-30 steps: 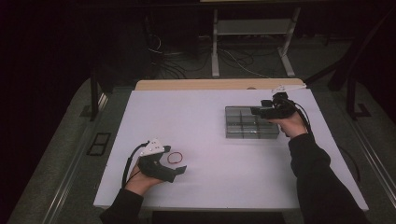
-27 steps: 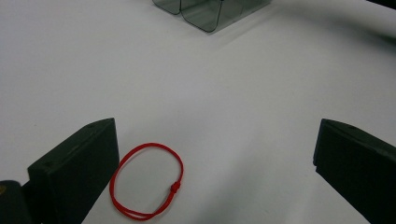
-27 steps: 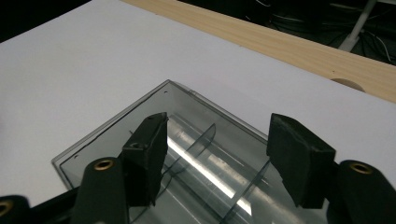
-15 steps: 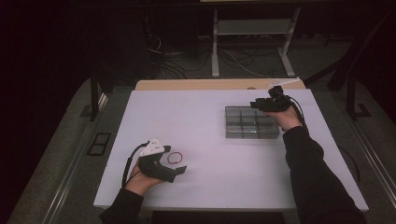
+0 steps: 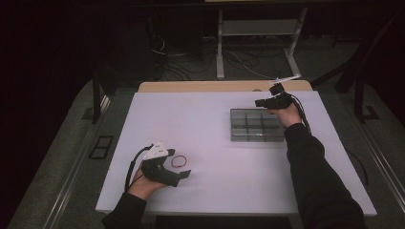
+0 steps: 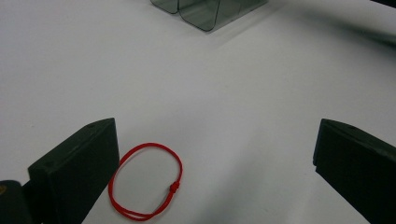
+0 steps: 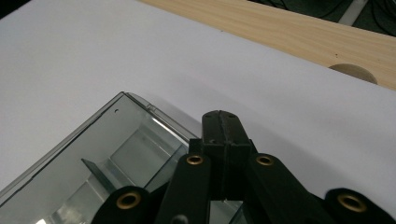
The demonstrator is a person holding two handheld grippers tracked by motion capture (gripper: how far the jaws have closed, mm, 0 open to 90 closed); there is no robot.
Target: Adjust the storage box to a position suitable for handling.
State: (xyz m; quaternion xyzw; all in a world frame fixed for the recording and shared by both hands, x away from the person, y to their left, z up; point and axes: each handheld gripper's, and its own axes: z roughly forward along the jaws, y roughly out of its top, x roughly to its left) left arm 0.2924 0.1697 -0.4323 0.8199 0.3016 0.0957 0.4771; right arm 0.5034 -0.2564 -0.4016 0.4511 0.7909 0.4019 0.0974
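Box interior being hidden by right gripper (image 7: 223, 140), jaws closed flat, nothing between. One red cord loop (image 6: 145, 181) lying on table beside left gripper (image 6: 210, 172), jaws wide. One compartment box (image 5: 255, 125).

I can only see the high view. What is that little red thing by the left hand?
Observer: A loop of thin red cord with a small knot, lying flat on the white table.
Operator: Is the left gripper holding it?
Observer: No. The left gripper has its jaws wide open, and the loop lies just inside one of them.
Operator: And the right gripper?
Observer: The right gripper has just closed its jaws on nothing, above the clear box's far corner.
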